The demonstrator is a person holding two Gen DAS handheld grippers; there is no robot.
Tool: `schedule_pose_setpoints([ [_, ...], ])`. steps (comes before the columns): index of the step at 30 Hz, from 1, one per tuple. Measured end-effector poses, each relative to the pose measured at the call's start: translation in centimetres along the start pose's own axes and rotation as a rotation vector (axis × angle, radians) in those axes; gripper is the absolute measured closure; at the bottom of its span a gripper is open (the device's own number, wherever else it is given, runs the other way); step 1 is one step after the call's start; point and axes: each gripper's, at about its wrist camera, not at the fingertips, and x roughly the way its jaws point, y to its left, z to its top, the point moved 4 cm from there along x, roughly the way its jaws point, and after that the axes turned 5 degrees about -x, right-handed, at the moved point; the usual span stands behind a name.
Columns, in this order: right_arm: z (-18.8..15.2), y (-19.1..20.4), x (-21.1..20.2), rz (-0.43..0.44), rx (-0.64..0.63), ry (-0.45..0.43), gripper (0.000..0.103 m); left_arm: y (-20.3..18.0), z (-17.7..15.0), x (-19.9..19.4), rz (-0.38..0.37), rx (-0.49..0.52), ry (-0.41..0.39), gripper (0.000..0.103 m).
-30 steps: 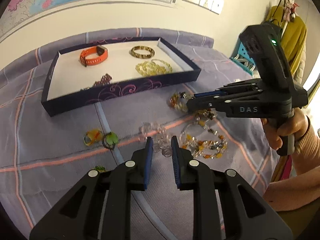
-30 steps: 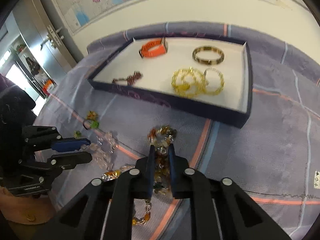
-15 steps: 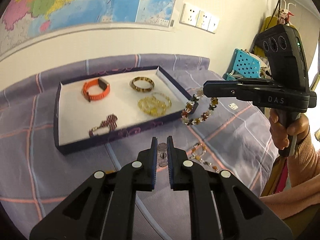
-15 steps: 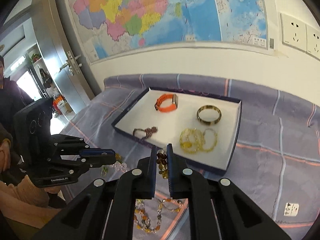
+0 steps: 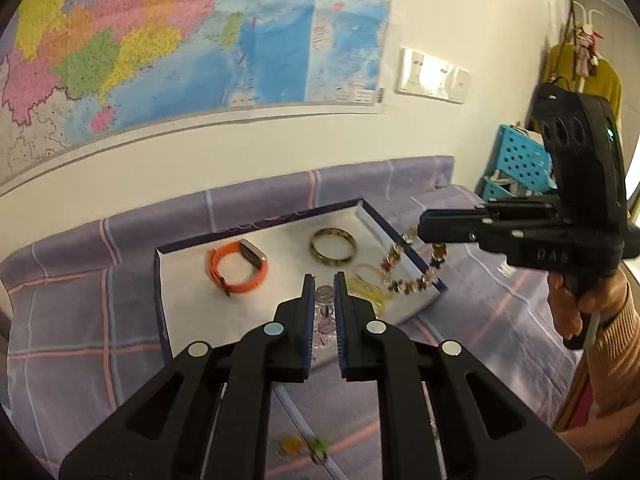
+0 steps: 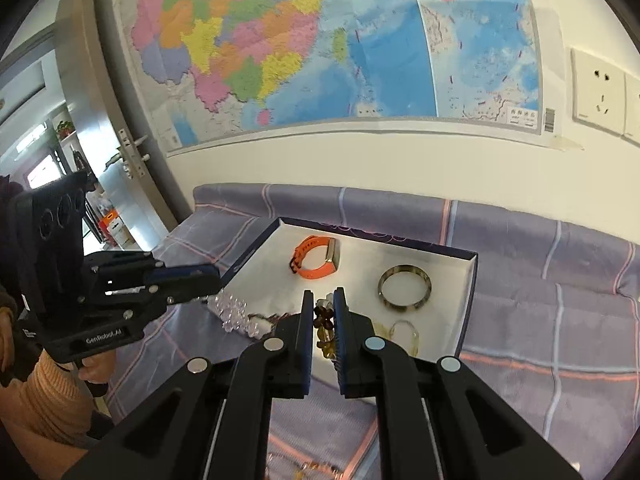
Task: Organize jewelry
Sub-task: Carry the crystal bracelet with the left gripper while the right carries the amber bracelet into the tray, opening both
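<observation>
My left gripper (image 5: 323, 285) is shut on a clear bead bracelet (image 5: 325, 312), held above the near edge of the dark blue tray (image 5: 160, 280); the bracelet hangs from it in the right wrist view (image 6: 234, 312). My right gripper (image 6: 323, 300) is shut on a brown and amber bead bracelet (image 6: 325, 328), which dangles over the tray's right rim in the left wrist view (image 5: 408, 276). The tray holds an orange watch (image 5: 238, 270), a brown bangle (image 5: 333, 245) and yellow bracelets (image 5: 370, 288).
The tray lies on a purple checked cloth (image 5: 80, 320) against a wall with a map. Small coloured rings (image 5: 304, 446) and more amber beads (image 6: 304, 468) lie on the cloth near me. A blue crate (image 5: 520, 168) stands at the right.
Both grippers rose from the cloth, each carrying its bracelet, and moved forward over the tray. The left gripper closed on the clear bracelet a second ago.
</observation>
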Motion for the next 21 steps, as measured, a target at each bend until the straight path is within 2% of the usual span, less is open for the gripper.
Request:
schedule_pose_setpoints([
  [8,0.2,-1.6,4.6,0.03,0.057,0.048,0.095,2.2,0.8,4.6,0.019,-0.055,0.046,0.093],
  [21,-2.4,-5.7,8.4,-0.039,0.149,0.138,0.095,5.6,-1.4,9.8,0.095,-0.127,0.17,0.093],
])
